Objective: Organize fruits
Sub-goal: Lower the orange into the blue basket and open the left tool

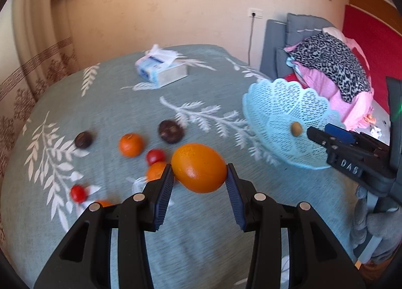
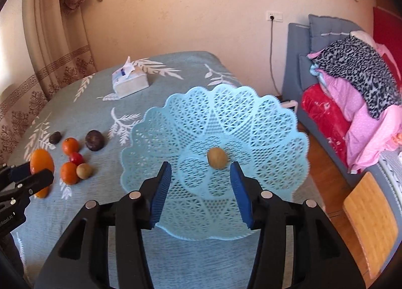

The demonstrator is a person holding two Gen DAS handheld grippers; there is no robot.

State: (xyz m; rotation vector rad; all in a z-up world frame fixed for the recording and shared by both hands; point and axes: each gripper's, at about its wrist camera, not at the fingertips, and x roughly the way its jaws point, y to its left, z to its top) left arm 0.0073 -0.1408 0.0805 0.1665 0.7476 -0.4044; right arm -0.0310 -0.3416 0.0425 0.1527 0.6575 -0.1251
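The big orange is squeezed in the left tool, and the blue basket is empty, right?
Not quite. The big orange is squeezed in the left tool, but the blue basket is not empty: the right wrist view shows one small brownish fruit lying in its middle.

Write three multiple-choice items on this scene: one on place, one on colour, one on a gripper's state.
1. Where does the small tan fruit lie?
A. in the basket
B. on the tissue box
C. on the chair

2. What colour is the basket?
A. red
B. light blue
C. white

3. What does the left gripper do?
A. hangs open
B. grips the large orange
C. grips a tomato

Answers: 1 A, it sits at the basket's centre; 2 B, light blue lattice; 3 B, both pads press the orange.
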